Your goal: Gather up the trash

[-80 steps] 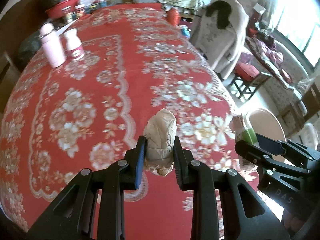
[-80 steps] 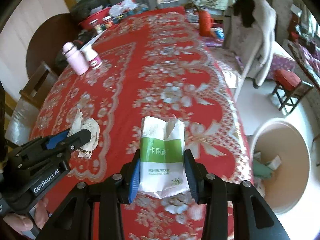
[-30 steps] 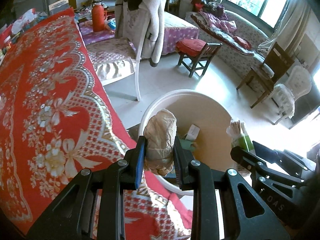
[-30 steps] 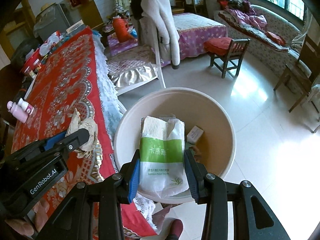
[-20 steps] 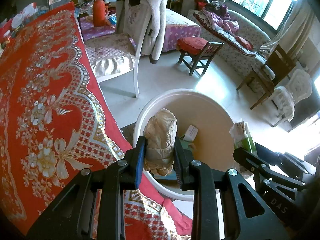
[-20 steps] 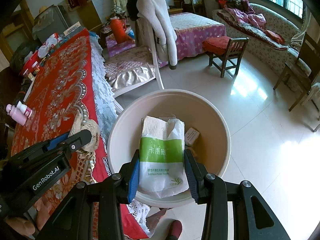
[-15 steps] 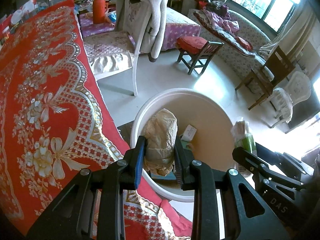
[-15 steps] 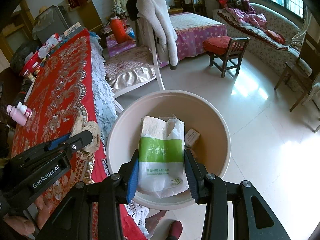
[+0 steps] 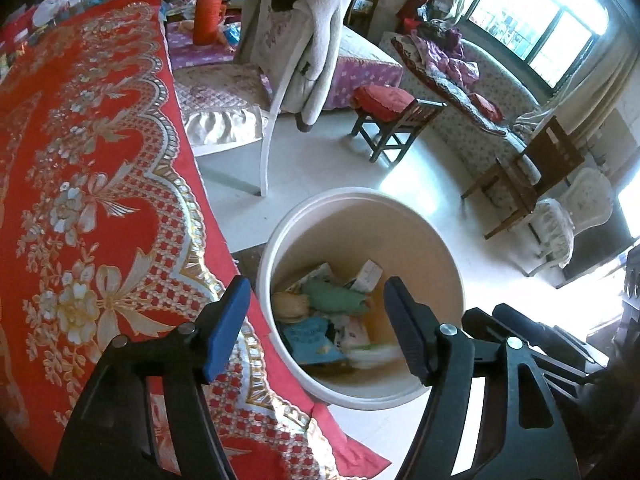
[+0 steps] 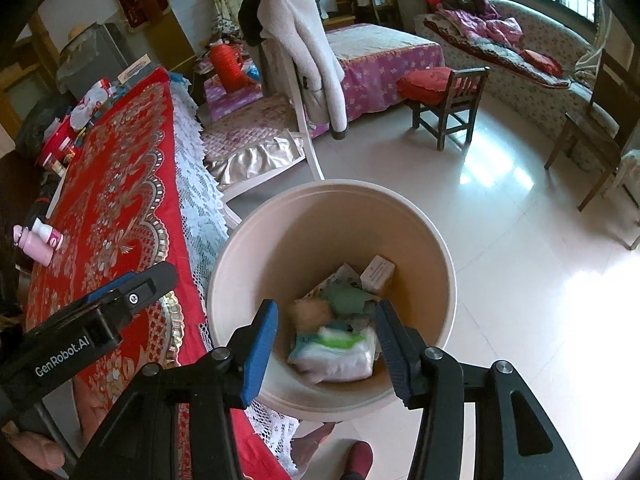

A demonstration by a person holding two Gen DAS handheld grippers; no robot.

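Note:
A cream round bin (image 9: 362,196) (image 10: 332,188) stands on the floor beside the table edge, with several pieces of trash in it. My left gripper (image 9: 316,324) hangs over it, its jaws opening with nothing between them. A crumpled tan paper ball (image 9: 290,306) (image 10: 310,312) lies in the bin next to a green scrap (image 9: 336,296). My right gripper (image 10: 326,352) is also above the bin, jaws opening and empty. The white-and-green tissue packet (image 10: 334,354) (image 9: 372,354) shows blurred below them, inside the bin. The left gripper (image 10: 156,278) shows from the side at the left.
The table with a red floral cloth (image 9: 80,160) (image 10: 120,200) fills the left side; a pink bottle (image 10: 34,246) stands on it. A white chair with a coat (image 10: 304,60), a wooden stool (image 10: 444,96) and a sofa (image 10: 500,40) stand farther off. A person's red shoe (image 10: 358,460) is below the bin.
Both grippers went from shut to open above the bin. The tan paper ball left the left jaws and the tissue packet left the right jaws; both are now down in the bin.

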